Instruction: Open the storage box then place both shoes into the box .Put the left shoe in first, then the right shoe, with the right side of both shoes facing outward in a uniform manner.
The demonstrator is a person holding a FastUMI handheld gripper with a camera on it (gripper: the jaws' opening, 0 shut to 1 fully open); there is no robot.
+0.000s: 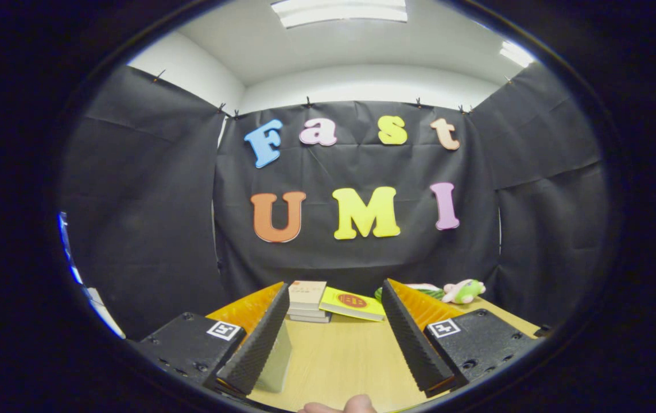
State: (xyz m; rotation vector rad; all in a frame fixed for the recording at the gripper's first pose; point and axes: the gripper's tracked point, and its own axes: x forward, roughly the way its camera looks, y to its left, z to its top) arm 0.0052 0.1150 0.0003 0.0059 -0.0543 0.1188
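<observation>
Two books (328, 303) lie beyond the wide-spread, empty tongs (333, 301); titles unreadable.

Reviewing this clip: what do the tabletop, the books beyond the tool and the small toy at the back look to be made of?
Tabletop: looks like light wood or wood-look laminate, with faint grain and a smooth matte sheen. Stacked books and the yellow book: paper with card covers, the yellow one slightly glossy. Toy: probably plush fabric, judging by its soft rounded shape. The tool is open, its fingers apart over bare tabletop.
</observation>
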